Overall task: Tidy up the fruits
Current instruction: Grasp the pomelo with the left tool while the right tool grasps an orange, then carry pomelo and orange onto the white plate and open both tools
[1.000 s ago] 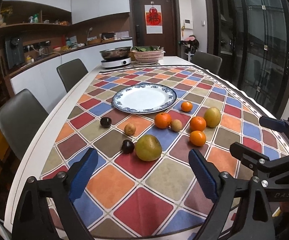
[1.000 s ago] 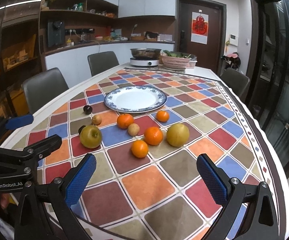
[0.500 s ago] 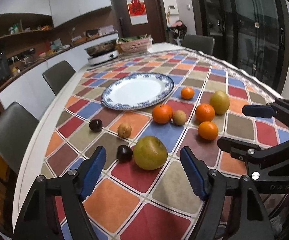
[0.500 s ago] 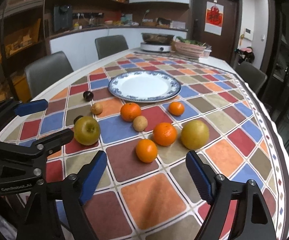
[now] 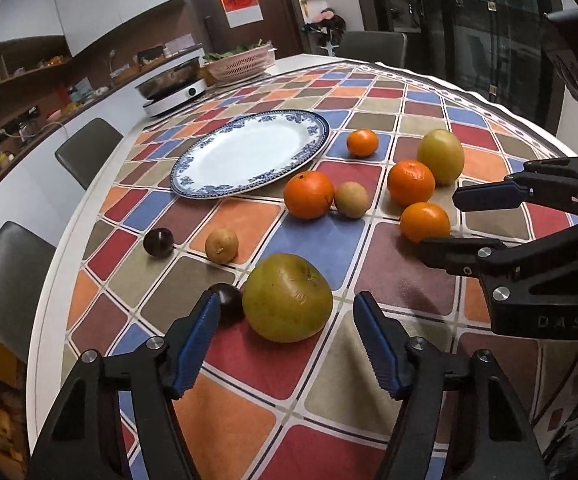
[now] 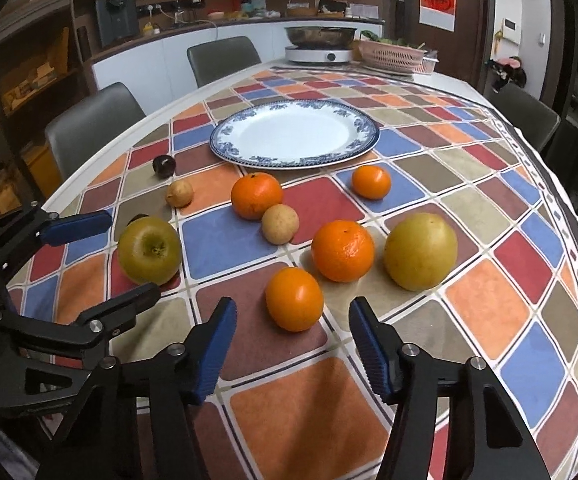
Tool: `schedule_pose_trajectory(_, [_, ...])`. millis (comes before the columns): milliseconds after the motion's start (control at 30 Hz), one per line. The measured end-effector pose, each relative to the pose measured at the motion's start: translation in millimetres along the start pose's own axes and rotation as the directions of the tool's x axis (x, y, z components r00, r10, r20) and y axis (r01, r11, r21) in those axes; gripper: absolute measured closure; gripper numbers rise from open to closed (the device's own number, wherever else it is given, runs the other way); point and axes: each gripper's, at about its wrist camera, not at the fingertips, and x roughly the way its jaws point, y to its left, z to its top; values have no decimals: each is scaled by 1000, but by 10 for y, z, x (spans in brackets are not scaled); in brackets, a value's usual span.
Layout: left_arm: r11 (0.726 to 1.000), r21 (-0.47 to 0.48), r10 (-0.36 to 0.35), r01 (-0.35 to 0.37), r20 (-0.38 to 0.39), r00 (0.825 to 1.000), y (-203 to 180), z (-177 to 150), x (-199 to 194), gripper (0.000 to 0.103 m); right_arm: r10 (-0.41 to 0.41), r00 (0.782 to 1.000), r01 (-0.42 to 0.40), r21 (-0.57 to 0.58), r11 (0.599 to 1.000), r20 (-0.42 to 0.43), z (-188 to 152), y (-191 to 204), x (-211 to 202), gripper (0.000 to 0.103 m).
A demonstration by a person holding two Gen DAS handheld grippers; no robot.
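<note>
Loose fruit lies on a checkered tablecloth before an empty blue-rimmed white plate (image 5: 249,152) (image 6: 293,132). My left gripper (image 5: 287,340) is open, its fingertips just short of a large green-brown apple (image 5: 288,297) (image 6: 150,250); a dark plum (image 5: 227,302) touches the apple's left side. My right gripper (image 6: 293,336) is open, just short of the nearest orange (image 6: 293,299) (image 5: 425,222). Behind it lie more oranges (image 6: 343,251), a yellow-green pear (image 6: 420,251), two small brown fruits (image 6: 280,224) and a second plum (image 6: 164,166).
An induction cooker with a pan (image 6: 319,46) and a pink basket (image 6: 393,54) stand at the table's far end. Grey chairs (image 6: 89,128) line the left side. The table edge (image 6: 569,200) curves along the right.
Both grippers have moved forward and down towards the fruit. The left one has closed in on the apple, the right one on the nearest orange. Both jaws have narrowed but stay open.
</note>
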Motion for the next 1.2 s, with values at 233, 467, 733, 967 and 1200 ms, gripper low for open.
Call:
schedule_pose_trajectory(233, [999, -6, -35, 35, -30, 999, 29, 35, 121, 46, 8, 1000, -8, -2, 1000, -29, 28, -11, 101, 48])
schedule_pose_trajectory(467, [999, -30, -45, 44, -45, 998, 56, 31, 190, 52, 30, 998, -30, 3, 1000, -56, 43, -12, 182, 59])
schedule_pose_trajectory(733, [997, -60, -47, 45, -40, 998, 76, 34, 207, 53, 25, 998, -25, -9, 1000, -58, 48, -2, 216, 69])
schedule_pose_trajectory(967, [991, -109, -87, 83, -33, 996, 103, 40, 155, 53, 42, 998, -42, -4, 999, -49, 64, 11, 172, 69])
schedule_pose_trajectory(1200, [989, -130, -76, 75, -3, 997, 133, 111, 2, 53, 49, 999, -50, -16, 999, -14, 95, 43, 28, 69])
